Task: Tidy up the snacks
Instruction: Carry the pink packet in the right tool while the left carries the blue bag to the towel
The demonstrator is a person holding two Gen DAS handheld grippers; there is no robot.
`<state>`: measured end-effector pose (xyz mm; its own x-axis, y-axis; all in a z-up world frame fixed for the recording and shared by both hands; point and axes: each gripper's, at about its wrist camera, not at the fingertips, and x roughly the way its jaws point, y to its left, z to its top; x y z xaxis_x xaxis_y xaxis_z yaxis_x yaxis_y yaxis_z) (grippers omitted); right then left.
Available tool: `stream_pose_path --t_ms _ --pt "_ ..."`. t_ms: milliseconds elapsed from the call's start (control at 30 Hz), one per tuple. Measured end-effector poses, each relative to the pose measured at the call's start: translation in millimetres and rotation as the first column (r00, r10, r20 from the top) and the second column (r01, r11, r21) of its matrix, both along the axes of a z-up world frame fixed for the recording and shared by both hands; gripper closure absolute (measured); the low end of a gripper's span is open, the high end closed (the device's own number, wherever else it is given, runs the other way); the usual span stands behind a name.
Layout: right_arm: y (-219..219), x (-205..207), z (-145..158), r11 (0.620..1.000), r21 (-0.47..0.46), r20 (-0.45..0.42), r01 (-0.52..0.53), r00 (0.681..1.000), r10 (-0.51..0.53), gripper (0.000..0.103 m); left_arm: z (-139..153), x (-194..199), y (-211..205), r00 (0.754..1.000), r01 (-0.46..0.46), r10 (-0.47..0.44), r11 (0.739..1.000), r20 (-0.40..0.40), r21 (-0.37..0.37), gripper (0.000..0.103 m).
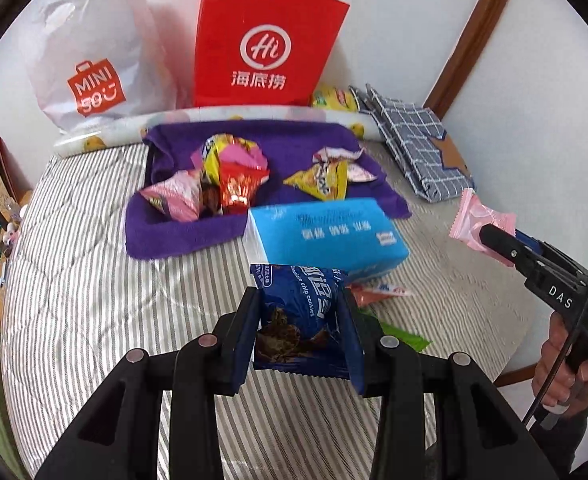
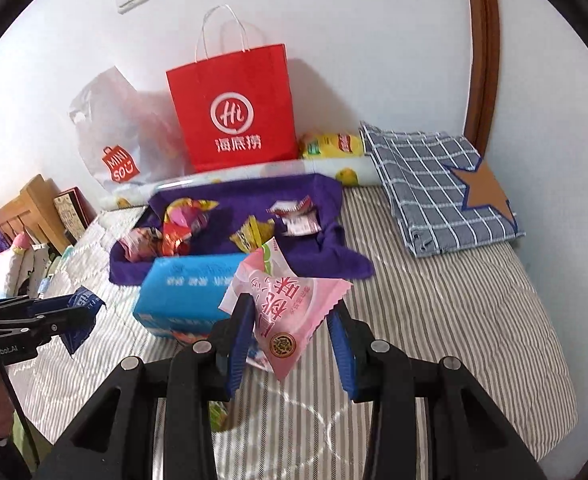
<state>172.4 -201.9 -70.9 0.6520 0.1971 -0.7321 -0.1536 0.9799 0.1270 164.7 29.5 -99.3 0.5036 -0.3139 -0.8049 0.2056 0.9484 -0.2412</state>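
Above the striped bed, the left gripper [image 1: 300, 320] pinched a blue cookie packet [image 1: 300, 312], the right gripper [image 2: 289, 340] a pink packet [image 2: 289, 308]; each wanted lowering well inside the purple tray [image 1: 181, 236] before release.

Left gripper [image 1: 300, 320]: fingers clamped on a packet, raised, pointing 12 o'clock. Right gripper [image 2: 289, 336]: likewise clamped on a packet, seen at 3 o'clock in left view.
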Motion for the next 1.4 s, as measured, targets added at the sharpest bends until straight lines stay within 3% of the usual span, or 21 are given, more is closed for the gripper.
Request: stream_pose_path --t_ms 567,1400 --pt "17 61 7 0.999 0.007 0.022 -0.041 0.999 0.040 0.067 17 65 5 1.000 -0.018 0.018 0.999 0.004 -0.040 0.064" --pt "19 165 -30 0.998 0.046 -0.003 -0.037 0.999 0.037 0.067 7 159 10 0.998 -0.054 0.054 0.998 -0.026 -0.012 0.064"
